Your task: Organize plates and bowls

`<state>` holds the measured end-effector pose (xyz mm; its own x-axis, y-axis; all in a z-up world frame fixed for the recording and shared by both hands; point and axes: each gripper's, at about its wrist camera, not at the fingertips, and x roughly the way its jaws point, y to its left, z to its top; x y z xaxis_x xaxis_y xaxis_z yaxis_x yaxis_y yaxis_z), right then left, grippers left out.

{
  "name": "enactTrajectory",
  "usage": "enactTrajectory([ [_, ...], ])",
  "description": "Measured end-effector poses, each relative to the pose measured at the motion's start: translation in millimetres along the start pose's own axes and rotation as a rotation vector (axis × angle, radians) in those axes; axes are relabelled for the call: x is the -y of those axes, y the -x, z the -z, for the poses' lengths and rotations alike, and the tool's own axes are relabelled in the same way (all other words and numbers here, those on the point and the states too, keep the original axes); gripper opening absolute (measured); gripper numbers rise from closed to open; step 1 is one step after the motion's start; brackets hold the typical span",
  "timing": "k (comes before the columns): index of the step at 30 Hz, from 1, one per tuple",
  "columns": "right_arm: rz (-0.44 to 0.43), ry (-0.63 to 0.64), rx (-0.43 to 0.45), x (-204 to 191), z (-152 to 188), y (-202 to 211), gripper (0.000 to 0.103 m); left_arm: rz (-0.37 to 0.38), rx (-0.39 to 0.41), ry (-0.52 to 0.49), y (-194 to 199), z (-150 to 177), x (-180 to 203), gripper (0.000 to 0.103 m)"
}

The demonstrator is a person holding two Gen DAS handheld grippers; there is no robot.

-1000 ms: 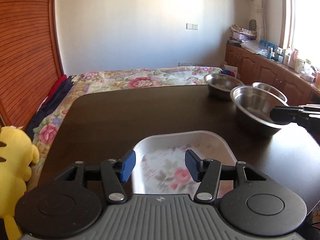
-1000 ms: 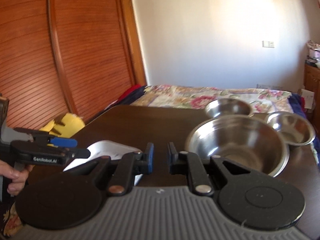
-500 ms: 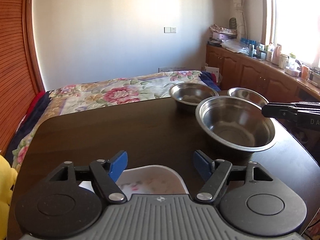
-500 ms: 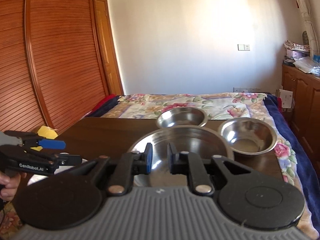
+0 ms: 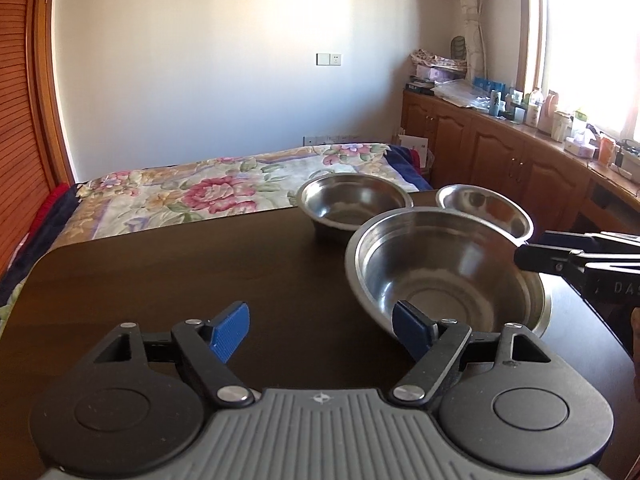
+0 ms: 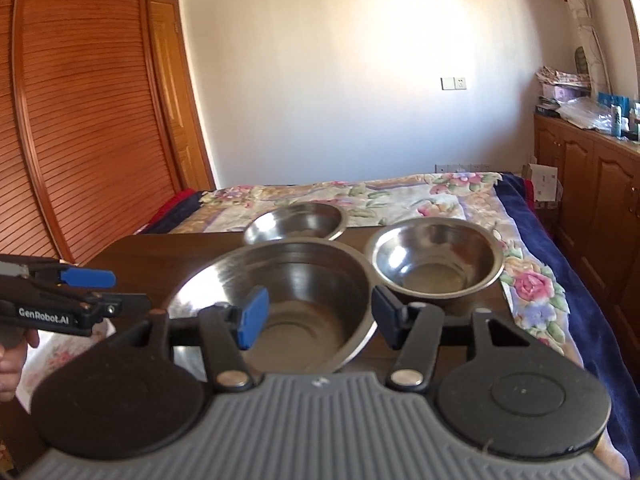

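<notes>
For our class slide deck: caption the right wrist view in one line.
Open right claw faces the large steel bowl on a dark table, two smaller steel bowls behind.

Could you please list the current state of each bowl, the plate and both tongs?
Large bowl: upright, empty, on the table.
Far bowl: upright, empty.
Right-hand bowl: upright, empty.
Flowered plate: flat on the table, mostly hidden.
Left tongs: open, holding nothing.
Right tongs: open, holding nothing.
</notes>
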<state>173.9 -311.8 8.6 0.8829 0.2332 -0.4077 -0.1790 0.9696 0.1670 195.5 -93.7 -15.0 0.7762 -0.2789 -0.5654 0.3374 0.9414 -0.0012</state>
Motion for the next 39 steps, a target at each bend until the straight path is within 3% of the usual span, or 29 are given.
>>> enactTrajectory([
  [6,0.001,-0.019,-0.024,14,4,-10,0.058,0.021,-0.02,0.027,-16,-5,6,0.081],
  [14,-0.025,-0.056,-0.047,25,5,-20,0.058,0.048,-0.061,0.045,-32,-5,10,0.059],
  [26,-0.049,-0.098,-0.091,27,8,-30,0.036,0.09,-0.105,0.067,-46,-5,13,0.032],
  [28,-0.058,-0.103,-0.092,27,9,-29,0.026,0.106,-0.112,0.074,-45,-5,12,0.026],
  [39,-0.048,-0.107,-0.091,16,11,-10,0.023,0.129,-0.092,0.061,-19,0,13,0.024],
])
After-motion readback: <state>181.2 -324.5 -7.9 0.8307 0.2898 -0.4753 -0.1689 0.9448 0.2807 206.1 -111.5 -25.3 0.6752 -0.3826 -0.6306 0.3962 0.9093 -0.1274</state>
